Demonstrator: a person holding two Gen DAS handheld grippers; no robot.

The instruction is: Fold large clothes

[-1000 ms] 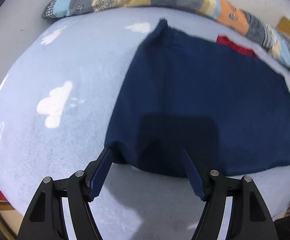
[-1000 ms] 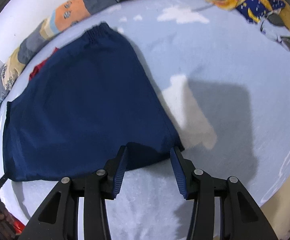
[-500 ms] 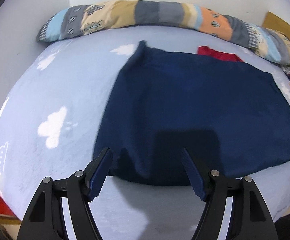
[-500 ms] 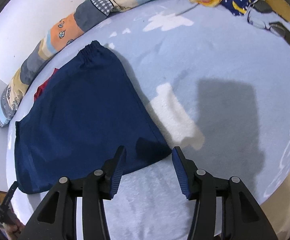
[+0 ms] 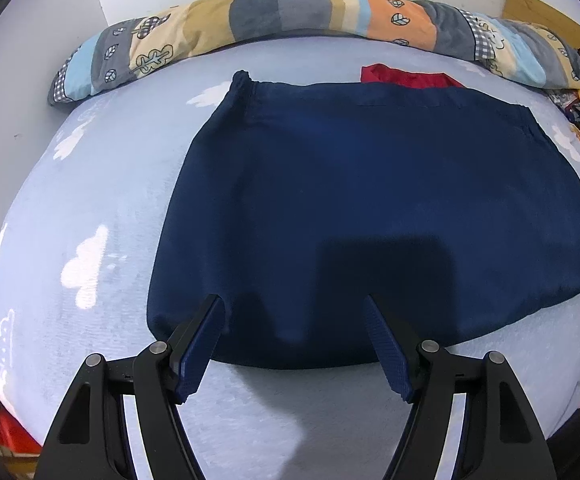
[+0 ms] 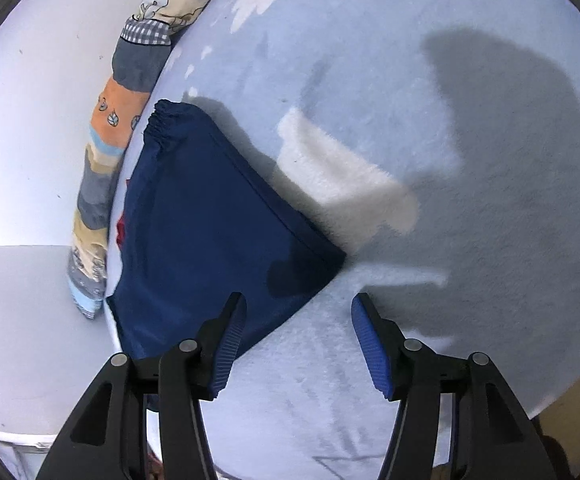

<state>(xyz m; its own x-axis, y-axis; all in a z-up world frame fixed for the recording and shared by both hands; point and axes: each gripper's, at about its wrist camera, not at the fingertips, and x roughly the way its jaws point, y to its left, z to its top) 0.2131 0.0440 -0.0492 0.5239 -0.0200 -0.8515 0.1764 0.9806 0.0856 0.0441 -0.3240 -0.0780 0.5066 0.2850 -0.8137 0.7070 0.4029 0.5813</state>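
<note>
Left wrist view: navy garment [image 5: 370,208] spread flat ahead of the left gripper [image 5: 294,316].
Both jaws gape empty; right gripper [image 6: 296,312] hovers beside the garment's corner.

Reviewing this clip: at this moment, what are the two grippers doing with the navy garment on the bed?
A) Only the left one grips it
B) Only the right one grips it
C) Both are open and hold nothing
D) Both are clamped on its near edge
C: the left gripper and the right gripper both show spread jaws with no cloth between them, and the navy garment lies flat on the bedspread.
</note>
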